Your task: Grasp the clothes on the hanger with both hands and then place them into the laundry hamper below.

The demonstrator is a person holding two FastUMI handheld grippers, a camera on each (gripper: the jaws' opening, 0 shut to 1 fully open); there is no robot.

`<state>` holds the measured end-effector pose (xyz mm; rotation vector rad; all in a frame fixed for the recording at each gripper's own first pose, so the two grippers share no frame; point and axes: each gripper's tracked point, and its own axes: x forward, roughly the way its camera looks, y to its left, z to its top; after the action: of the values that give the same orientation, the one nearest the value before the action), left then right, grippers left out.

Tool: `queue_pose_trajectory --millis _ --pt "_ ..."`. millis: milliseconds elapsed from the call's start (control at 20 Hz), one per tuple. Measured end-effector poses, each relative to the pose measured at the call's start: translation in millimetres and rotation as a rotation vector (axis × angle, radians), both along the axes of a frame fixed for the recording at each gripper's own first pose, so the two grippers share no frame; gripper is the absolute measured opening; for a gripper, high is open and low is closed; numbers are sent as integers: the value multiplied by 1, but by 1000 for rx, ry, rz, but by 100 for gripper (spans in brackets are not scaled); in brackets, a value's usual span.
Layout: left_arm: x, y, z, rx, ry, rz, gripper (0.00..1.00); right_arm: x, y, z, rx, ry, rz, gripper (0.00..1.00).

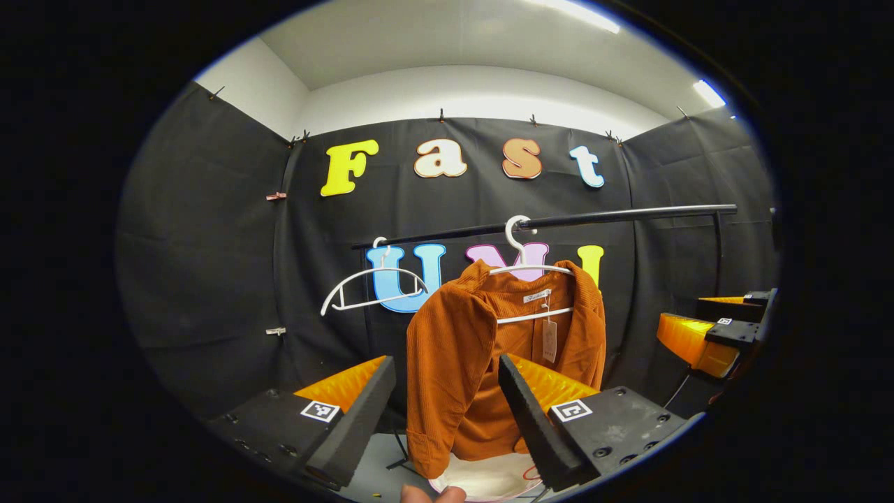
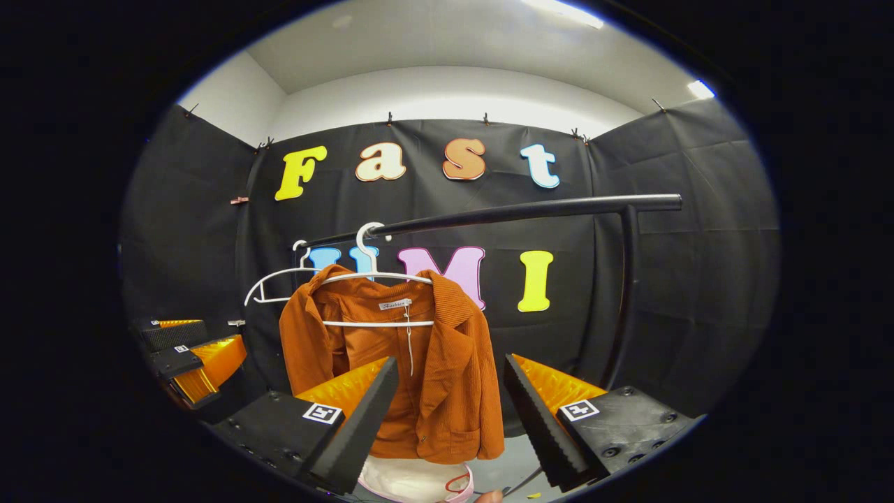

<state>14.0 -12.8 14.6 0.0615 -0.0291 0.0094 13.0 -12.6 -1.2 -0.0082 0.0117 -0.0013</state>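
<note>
centrally in the left gripper view, a rust-orange corduroy jacket (image 1: 482,363), ribbed and soft-folded, draped on a thin white plastic hanger (image 1: 529,269) hooked over a black round metal rail (image 1: 559,221). paper tag dangling inside the collar. further left along the rail, a second white hanger (image 1: 370,286), bare and curved. at the bottom of the frame, under the jacket's hem, the pale rounded rim of the laundry hamper (image 1: 489,482) with a pinkish edge.

left hand-held gripper (image 1: 447,405) spread wide, gripping nothing; two wedge-shaped fingers with ridged inner faces flanking the jacket's lower half, apart from the cloth as far as can be told. at the right edge of that frame, the right hand-held gripper (image 1: 719,325), level with the jacket's middle and off to its side.

in the right gripper view, same jacket (image 2: 412,370) left of centre, corduroy ribs clear on its right shoulder and a patch pocket low down. right hand-held gripper (image 2: 450,405) likewise wide apart and empty, its sawtooth-edged fingers framing the jacket's lower right part. hamper rim (image 2: 412,482) at bottom centre, directly below the garment. left hand-held gripper at the left edge of the frame.
</note>
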Motion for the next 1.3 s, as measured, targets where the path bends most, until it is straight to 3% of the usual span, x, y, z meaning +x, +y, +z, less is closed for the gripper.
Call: queue_pose_trajectory --millis 650,700,750,900,1300 --pt "2 -2 -3 1 8 9 94 3 -4 0 -20 1 8 100" --pt "2 -3 -3 2 9 10 94 2 -4 1 -21 0 8 94" --pt "3 -3 -2 3 7 9 94 3 -5 1 -22 -2 8 94" --pt "9 -7 -3 0 10 4 92 8 -5 0 -13 0 7 97" --pt "70 -21 0 4 -29 -14 92 73 5 5 -2 -71 68 98"
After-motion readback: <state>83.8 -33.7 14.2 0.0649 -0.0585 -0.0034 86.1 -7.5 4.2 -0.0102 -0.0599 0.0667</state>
